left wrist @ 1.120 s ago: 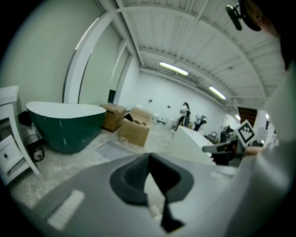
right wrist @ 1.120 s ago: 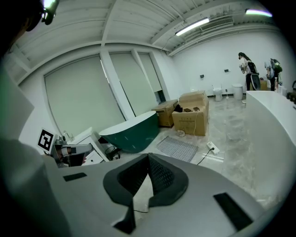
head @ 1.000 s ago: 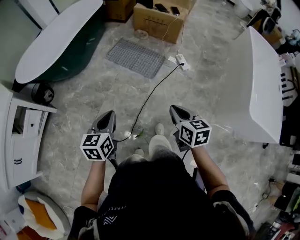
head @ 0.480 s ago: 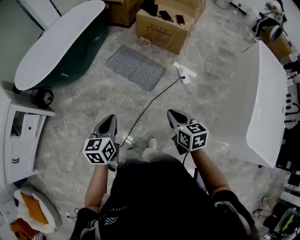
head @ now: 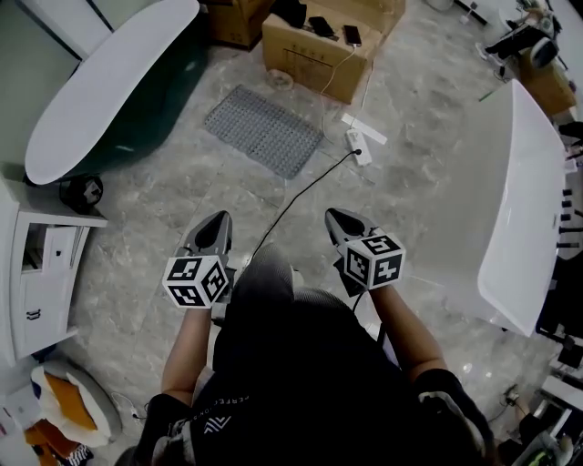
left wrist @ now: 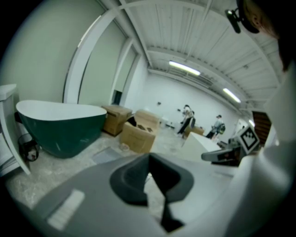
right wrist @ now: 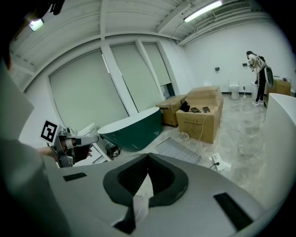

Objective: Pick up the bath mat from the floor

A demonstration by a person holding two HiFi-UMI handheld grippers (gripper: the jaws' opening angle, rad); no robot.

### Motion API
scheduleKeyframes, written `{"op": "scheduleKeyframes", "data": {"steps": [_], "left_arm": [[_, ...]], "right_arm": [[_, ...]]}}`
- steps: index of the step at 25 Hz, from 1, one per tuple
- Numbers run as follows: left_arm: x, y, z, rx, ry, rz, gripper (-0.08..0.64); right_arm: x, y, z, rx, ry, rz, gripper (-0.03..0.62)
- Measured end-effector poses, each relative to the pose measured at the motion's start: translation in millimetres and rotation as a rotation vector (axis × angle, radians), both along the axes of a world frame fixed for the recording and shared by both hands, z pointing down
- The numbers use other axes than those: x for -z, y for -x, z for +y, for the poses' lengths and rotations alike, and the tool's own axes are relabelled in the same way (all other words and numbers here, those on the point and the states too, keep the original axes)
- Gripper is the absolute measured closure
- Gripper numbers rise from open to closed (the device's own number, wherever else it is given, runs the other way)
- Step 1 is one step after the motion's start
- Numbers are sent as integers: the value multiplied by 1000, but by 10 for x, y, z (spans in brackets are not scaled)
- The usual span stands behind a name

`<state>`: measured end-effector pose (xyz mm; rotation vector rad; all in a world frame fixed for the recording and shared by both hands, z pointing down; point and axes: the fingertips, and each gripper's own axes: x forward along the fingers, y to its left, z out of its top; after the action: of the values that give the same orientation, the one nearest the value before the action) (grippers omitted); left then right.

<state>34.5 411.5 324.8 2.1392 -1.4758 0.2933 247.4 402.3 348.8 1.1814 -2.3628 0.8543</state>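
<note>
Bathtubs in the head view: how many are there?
2. A dark green bathtub stands at upper left, left of the bath mat; a white bathtub stands along the right side. More may lie outside the frame.

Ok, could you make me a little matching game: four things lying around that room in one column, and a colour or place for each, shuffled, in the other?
Things:
1. bath mat
2. left-hand bathtub
3. cardboard box
4. power strip

Descriptions:
A. brown, with dark flat devices on top
B. white, with a black cable running to it
C. grey, lying flat on the floor
D. dark green outside, white inside

Pairs: 1-C, 2-D, 3-A, 4-B.
</note>
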Motion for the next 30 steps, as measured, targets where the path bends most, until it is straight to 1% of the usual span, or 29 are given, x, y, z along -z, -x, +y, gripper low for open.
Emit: {"op": "scheduleKeyframes", "data": {"steps": [4,8,11,14,18,23,26,30], "left_arm": [[-19,-8,-260,-16,1,3,554],[-113,73,-563,-38,9,10,554],[-181,156,-869,-65,6,18,554],[-174,299,-1219,-81,2,18,554],[-154,680,-1641,-75,14,21,554],[-145,1267,-2172,-38,28,13,554],[-153,1539,-2417,-25,29,8,554],[-223,1906,-2705,-11,54,-8,554]], "right_arm": [[-89,23,-174,-5,21,9,594],[-147,123,-411,-19,30,14,594],[-159,206,-688,-30,17,30,594],[-155,346,-1020,-54,22,24,594],[-133,770,-1445,-28,29,32,594],[-136,1347,-2032,4,33,18,594],[-147,1634,-2343,26,33,26,594],[-134,2003,-2695,37,32,22,594]]}}
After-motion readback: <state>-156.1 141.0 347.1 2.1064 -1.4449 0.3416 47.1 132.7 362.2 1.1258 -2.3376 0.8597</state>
